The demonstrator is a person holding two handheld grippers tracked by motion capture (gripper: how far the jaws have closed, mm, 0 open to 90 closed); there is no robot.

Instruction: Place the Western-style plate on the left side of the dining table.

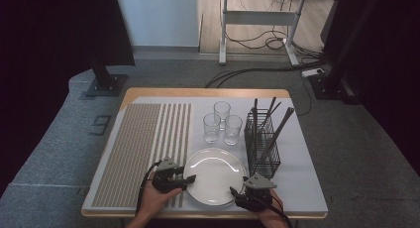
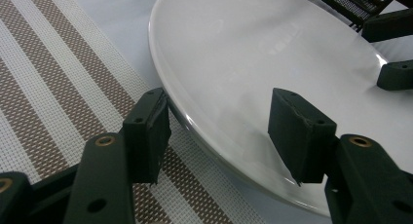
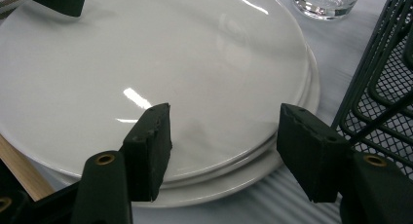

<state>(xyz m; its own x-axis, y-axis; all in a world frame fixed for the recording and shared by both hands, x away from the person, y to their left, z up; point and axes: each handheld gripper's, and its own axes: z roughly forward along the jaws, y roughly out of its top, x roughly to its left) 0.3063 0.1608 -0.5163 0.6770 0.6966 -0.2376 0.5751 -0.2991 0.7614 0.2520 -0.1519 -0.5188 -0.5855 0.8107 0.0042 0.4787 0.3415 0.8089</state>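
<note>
A stack of white plates (image 1: 215, 176) lies at the front middle of the table. My left gripper (image 1: 188, 182) is at the stack's left rim and stands open. In the left gripper view the left gripper (image 2: 221, 131) straddles the top plate (image 2: 272, 53), one pad over the striped mat and one over the plate, neither pressing. My right gripper (image 1: 237, 188) is at the front right rim, also open. In the right gripper view the right gripper (image 3: 226, 148) has one pad over the plates (image 3: 146, 53) and the other beyond the rim, beside the wire basket.
Three clear glasses (image 1: 222, 123) stand behind the plates. A black wire basket (image 1: 262, 146) with long dark utensils stands right of them, close to my right gripper. A brown-striped placemat (image 1: 143, 148) covers the table's left half. The table's wooden front edge (image 3: 19, 170) is near.
</note>
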